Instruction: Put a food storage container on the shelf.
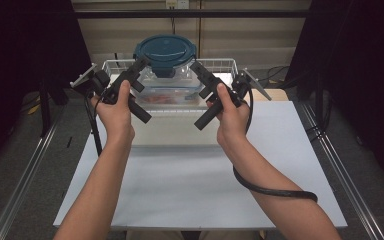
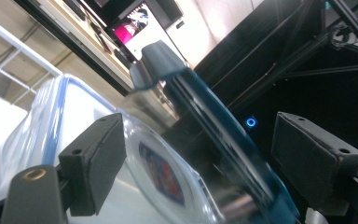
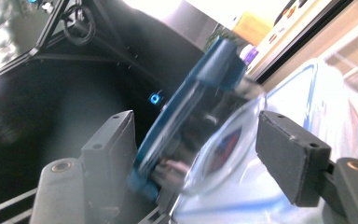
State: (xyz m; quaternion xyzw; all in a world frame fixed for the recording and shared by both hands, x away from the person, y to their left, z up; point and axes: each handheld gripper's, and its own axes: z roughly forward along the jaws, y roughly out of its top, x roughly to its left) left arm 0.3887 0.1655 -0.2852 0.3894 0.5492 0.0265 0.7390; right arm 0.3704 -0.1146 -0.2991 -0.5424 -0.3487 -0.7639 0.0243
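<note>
From above we see the left gripper [image 1: 139,70] and right gripper [image 1: 198,71] meeting the round container [image 1: 166,62] at its blue lid's rim, held above the wire basket [image 1: 219,64] at the table's [image 1: 180,185] far edge — bare table lies nearer us. In the left gripper view our jaws stand spread, the lid [image 2: 223,135] between them, untouched. The right gripper view also shows wide jaws straddling the lid [image 3: 177,126] — contact unclear.
</note>
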